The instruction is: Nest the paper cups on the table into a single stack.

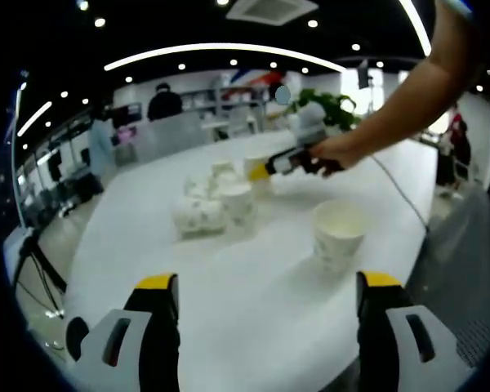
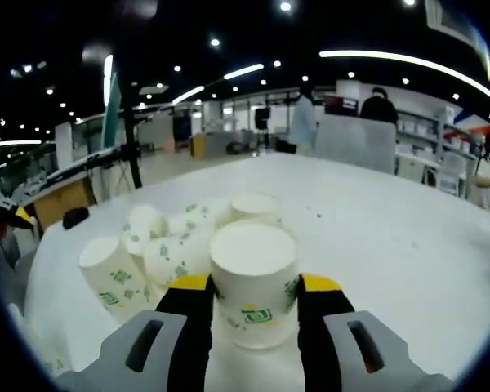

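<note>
Several paper cups (image 2: pixel 159 245) are lying clustered on the bench (image 2: pixel 376 237) while the right hand-held gripper (image 2: pixel 253 306) is clasping an inverted cup (image 2: pixel 253 282), needing gentle squeeze; the left hand-held gripper (image 1: pixel 265 306) is hanging wide, nearing an upright cup (image 1: pixel 337 234).

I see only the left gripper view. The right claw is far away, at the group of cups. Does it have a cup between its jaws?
Observer: Yes. In the right gripper view one paper cup stands between the jaws of the right claw, and they touch both its sides.
Operator: Is this cup upright?
Observer: Its wider end looks to be up, and it seems to rest on the table.
Operator: What is behind it?
Observer: The other cups, crowded together to its left in that view. Some are tilted, and they carry green print.
</note>
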Demonstrator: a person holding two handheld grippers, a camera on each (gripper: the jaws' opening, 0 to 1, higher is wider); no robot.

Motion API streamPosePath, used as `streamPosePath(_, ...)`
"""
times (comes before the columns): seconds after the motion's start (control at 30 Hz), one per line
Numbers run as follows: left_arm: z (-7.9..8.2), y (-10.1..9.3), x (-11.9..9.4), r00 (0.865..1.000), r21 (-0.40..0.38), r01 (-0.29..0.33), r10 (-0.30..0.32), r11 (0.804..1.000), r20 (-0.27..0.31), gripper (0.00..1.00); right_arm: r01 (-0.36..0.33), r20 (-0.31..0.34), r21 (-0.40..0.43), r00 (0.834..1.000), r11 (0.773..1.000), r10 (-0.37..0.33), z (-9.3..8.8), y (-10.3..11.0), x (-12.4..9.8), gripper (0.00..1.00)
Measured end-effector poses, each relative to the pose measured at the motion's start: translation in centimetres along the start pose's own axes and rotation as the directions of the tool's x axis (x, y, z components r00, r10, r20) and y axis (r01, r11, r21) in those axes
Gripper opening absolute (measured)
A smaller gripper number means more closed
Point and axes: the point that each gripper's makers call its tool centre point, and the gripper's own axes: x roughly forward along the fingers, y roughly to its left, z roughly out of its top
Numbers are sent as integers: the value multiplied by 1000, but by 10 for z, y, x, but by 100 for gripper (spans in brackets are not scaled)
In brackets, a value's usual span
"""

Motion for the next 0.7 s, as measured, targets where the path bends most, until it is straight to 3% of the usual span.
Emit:
streamPosePath(0.33, -3, -1, 2, 1000, 4, 3, -3, 1000, 0, 88, 3, 15, -7, 1000, 1000, -3, 11, -9, -1, 37)
streamPosePath(0.7, -3, -2, 3, 1000, 8, 1, -1, 1000, -2, 88, 3, 38, -23, 999, 1000, -2, 35, -16, -9, 37)
